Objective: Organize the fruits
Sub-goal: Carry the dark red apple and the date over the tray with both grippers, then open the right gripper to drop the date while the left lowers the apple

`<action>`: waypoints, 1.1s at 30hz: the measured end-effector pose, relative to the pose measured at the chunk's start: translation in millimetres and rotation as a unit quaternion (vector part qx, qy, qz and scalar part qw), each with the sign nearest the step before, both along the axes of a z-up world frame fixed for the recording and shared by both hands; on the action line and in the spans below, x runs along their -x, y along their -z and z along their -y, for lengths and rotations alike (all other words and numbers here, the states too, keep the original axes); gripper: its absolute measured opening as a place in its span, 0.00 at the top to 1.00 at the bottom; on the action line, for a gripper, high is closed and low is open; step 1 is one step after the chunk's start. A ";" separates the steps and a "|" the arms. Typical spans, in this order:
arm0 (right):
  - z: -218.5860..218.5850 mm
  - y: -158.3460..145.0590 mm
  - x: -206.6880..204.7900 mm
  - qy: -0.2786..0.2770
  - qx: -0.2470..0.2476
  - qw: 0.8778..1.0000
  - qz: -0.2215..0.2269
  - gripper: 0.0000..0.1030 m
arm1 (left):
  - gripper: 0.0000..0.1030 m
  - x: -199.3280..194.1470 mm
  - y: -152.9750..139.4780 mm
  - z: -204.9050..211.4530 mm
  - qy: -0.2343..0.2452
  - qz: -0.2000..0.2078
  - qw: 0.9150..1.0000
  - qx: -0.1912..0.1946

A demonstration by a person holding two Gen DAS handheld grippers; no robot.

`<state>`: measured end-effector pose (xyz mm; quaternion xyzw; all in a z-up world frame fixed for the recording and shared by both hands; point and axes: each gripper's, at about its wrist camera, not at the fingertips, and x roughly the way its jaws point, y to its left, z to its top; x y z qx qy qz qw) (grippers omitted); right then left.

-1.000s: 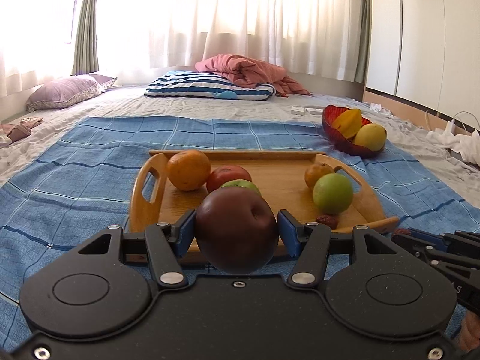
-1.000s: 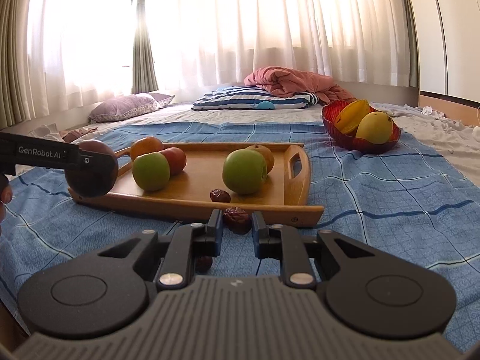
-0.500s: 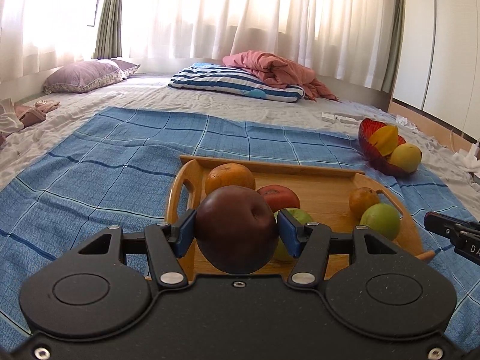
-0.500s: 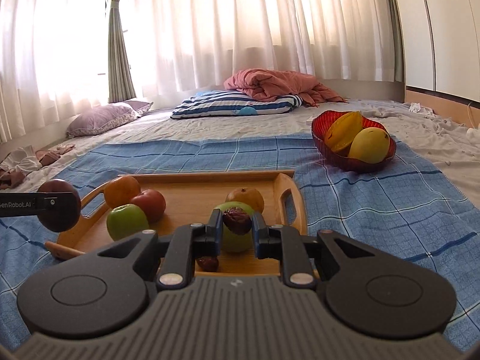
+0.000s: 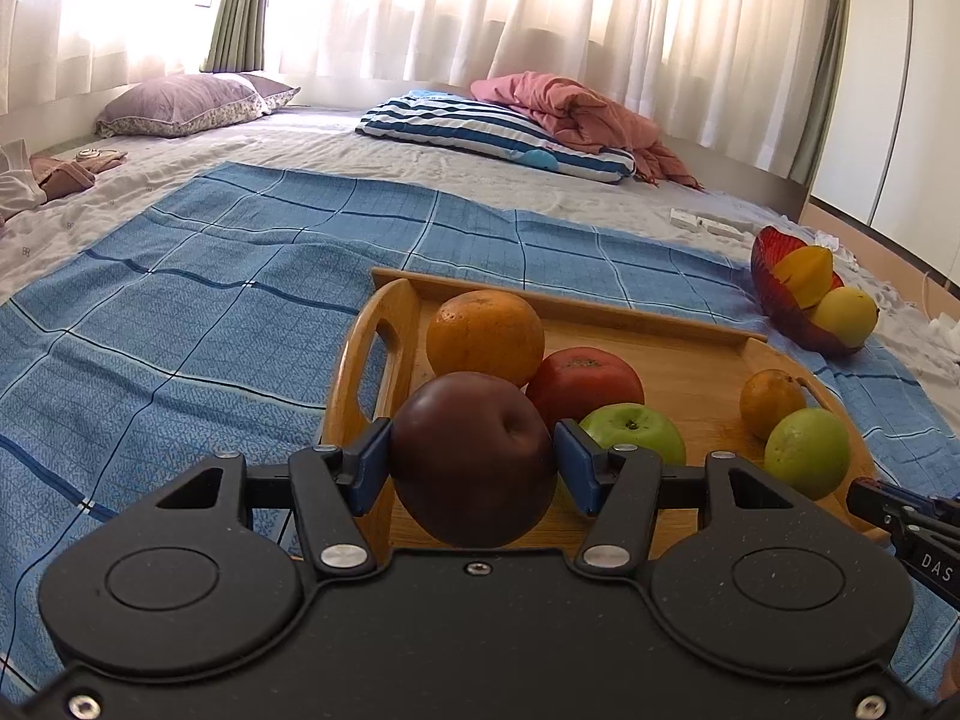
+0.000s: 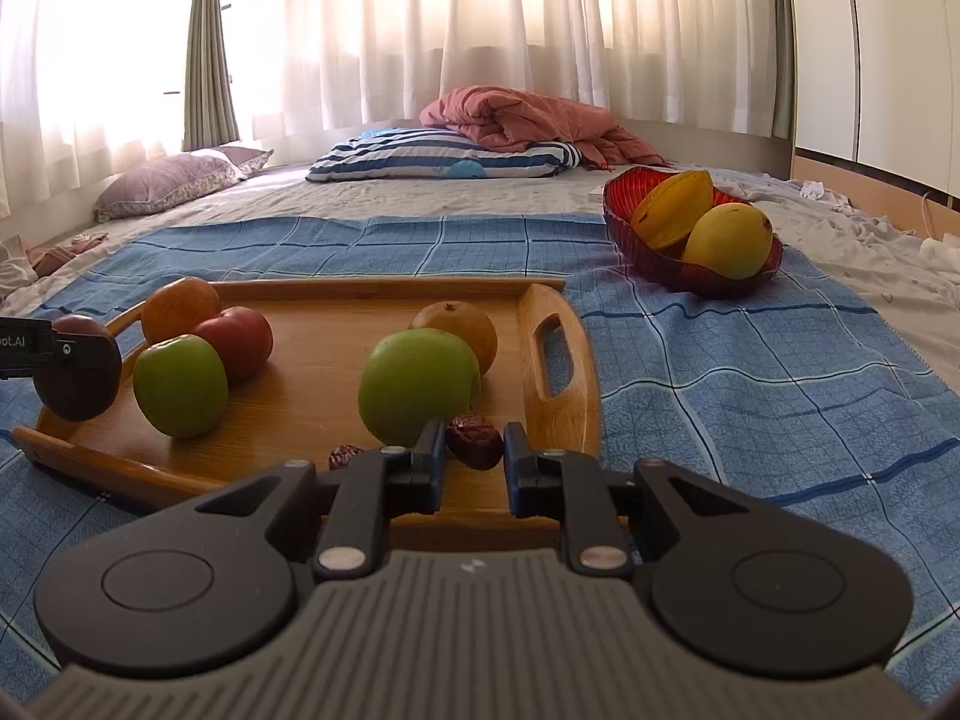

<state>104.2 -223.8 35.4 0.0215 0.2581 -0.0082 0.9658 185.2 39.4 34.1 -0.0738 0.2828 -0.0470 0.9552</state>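
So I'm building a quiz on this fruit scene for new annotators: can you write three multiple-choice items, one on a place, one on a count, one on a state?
1. Where is the red bowl with the yellow fruit?
A. on the wooden tray
B. on the blue cloth beyond the tray
C. on the striped pillow

2. How many green apples lie on the wooden tray?
A. one
B. two
C. four

3. What is the left hand-held gripper doing?
A. clamping a dark red apple
B. standing open and empty
C. pinching a date

Answers:
1. B: the bowl rests on the blue cloth, apart from the tray's handle.
2. B: one green apple sits near the tomato, another green apple by the small orange.
3. A: its blue pads press both sides of the dark red apple.
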 end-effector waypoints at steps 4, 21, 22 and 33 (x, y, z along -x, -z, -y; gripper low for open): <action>-2.1 5.0 -5.0 -0.002 0.006 1.000 -0.009 0.77 | 0.46 -4.0 2.9 1.8 0.000 -0.001 1.000 0.004; -1.7 11.3 -17.4 -0.004 0.011 0.999 -0.037 0.76 | 0.46 -15.3 15.8 4.9 -0.008 -0.012 1.000 0.012; -1.3 11.8 -17.7 -0.003 0.010 0.999 -0.038 0.76 | 0.46 -15.5 15.8 5.4 -0.008 -0.012 1.000 0.011; -1.3 13.3 -17.9 -0.003 0.009 0.999 -0.041 0.76 | 0.45 -15.2 15.3 8.7 -0.004 -0.010 1.000 0.007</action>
